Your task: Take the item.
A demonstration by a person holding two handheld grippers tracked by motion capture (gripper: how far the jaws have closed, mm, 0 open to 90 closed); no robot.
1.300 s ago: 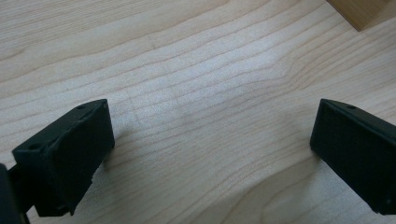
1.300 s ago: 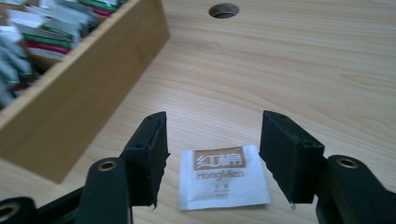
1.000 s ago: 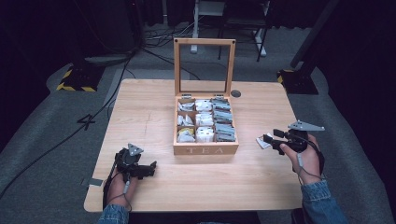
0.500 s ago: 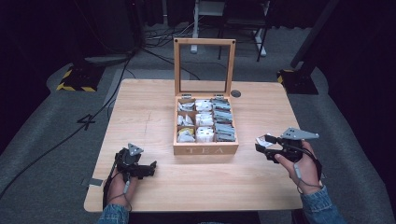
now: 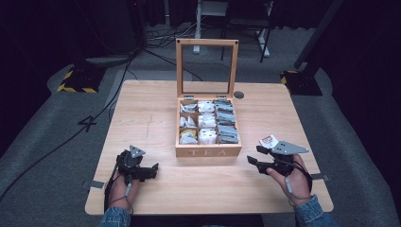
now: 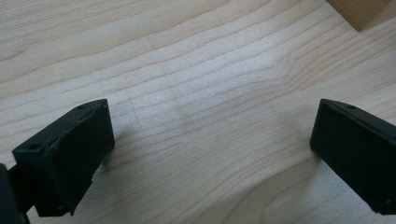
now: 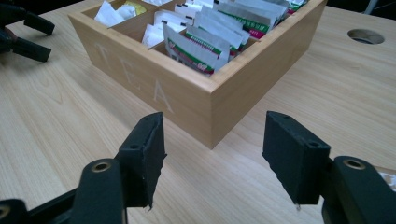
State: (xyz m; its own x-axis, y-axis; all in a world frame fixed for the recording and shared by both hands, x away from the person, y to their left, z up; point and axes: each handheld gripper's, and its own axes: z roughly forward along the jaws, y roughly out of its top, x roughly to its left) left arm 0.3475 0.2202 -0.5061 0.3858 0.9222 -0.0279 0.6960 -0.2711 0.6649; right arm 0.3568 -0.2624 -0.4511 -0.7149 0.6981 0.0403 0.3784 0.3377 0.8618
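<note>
A: Where's the tea box (image 5: 208, 150)?

B: Middle of the table (image 5: 142, 104). Wooden, "TEA" on the front wall, glass lid (image 5: 206, 66) standing upright at the back. Six compartments, tea bags (image 5: 206, 120) in them; the right column holds green-striped sachets (image 7: 201, 46) standing on edge.

A: Right gripper (image 5: 253, 156)?

B: Low over the table, right of the box, near its front right corner. In the right gripper view the jaws are spread with nothing between them, and that box corner sits straight ahead in the gap, still apart from the tips. The person's right hand (image 5: 293, 177) holds it from behind, denim cuff at the bottom edge of the high view.

A: Left gripper (image 5: 150, 170)?

B: Front left part of the table, well apart from the box, pointing right. In the left gripper view the jaws are wide apart with bare wood between them, nothing gripped. A corner of the box shows at the top right of that view. The left hand (image 5: 124, 182) is wrapped round the body, cable trailing down.

A: Anything else on the table?

B: One loose tea bag (image 5: 268, 141) lies flat just behind the right gripper, white with a red patch. Round cable hole (image 5: 239, 94) right of the lid. Tape tabs on the front edge corners.

A: Contact with the box?

B: None visible from either gripper.
</note>
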